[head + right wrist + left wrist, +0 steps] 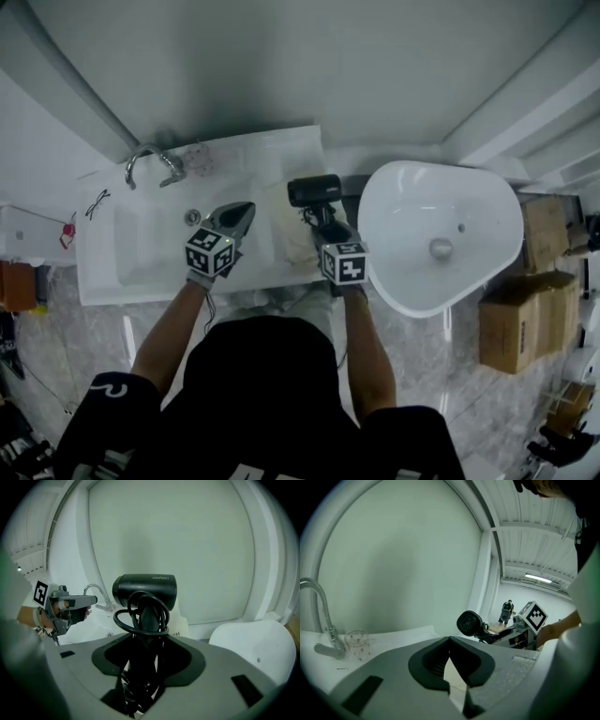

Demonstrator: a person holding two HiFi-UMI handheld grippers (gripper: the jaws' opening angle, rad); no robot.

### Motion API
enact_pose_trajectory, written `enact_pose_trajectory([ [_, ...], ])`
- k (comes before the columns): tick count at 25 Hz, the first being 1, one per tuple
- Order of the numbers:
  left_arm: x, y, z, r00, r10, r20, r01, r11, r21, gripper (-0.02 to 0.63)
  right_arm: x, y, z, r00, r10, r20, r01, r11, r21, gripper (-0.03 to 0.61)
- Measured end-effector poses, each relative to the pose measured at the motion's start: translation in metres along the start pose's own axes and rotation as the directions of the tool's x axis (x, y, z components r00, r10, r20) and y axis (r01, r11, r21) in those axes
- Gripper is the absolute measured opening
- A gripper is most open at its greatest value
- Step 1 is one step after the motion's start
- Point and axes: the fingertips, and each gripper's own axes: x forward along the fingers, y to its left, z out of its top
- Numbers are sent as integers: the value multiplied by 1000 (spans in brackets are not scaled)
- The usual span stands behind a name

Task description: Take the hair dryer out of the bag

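Now the black hair dryer (314,190) stands clamped by its cord-wrapped handle in the right gripper (326,228), with the pale bag (286,239) lying beneath it, while the left gripper (236,216) alongside is pinched fully closed.

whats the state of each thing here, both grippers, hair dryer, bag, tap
hair dryer: out of the bag, held up, cord coiled round its handle
right gripper: shut on the hair dryer's handle
left gripper: shut, empty
bag: lying on the counter, below the hair dryer
tap: no water seen running
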Motion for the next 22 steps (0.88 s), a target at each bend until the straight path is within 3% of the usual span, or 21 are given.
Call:
enact_pose_trajectory([
  [9,-32,33,-20,994,106,7,-105,992,-66,0,69,11,-12,993,35,-112,-39,999,-36,198],
  [22,-26,53,-44,992,123,-31,-126,987,-102,0,129,-5,-68,960,-21,-279,18,1000,-16,199],
])
